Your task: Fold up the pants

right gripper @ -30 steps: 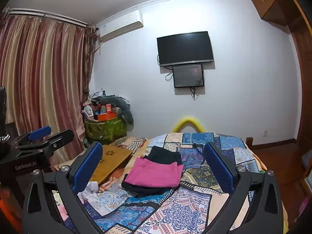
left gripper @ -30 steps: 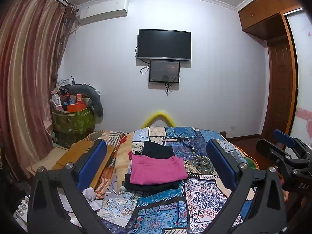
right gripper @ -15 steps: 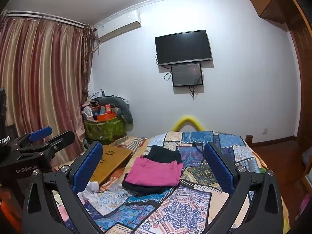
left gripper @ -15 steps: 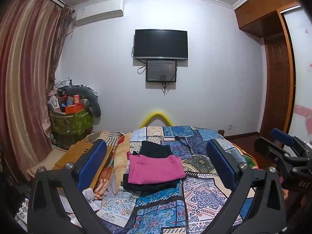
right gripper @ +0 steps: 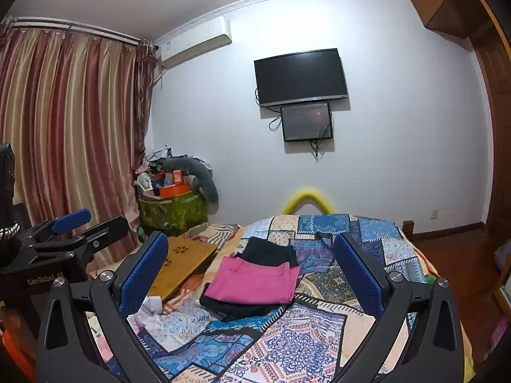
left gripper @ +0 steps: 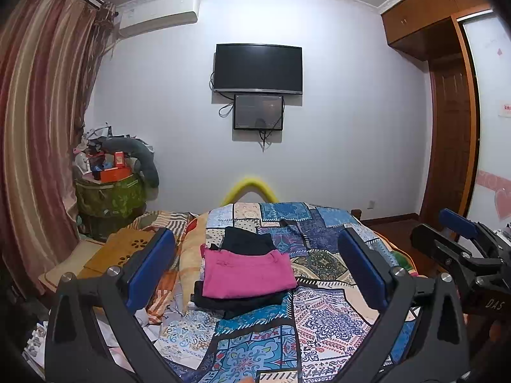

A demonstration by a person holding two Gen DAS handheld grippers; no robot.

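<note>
Pink pants (left gripper: 247,274) lie folded into a neat rectangle on the bed (left gripper: 319,319), stacked on a black garment (left gripper: 236,301) whose edge shows beneath them, with another black piece (left gripper: 247,241) just beyond. From the left gripper (left gripper: 255,269) the stack sits straight ahead, framed between its blue pads and well out of reach; from the right gripper (right gripper: 250,273) it lies ahead and a little to the left. Both grippers are spread wide and hold nothing, raised above the near end of the patchwork quilt (right gripper: 287,344) and pointed level at the far wall. That stance suggests the folding is done and the pile was left squared where it can stay flat. The right gripper shows at the edge of the left view, so the two are held side by side, apart from the clothing.
</note>
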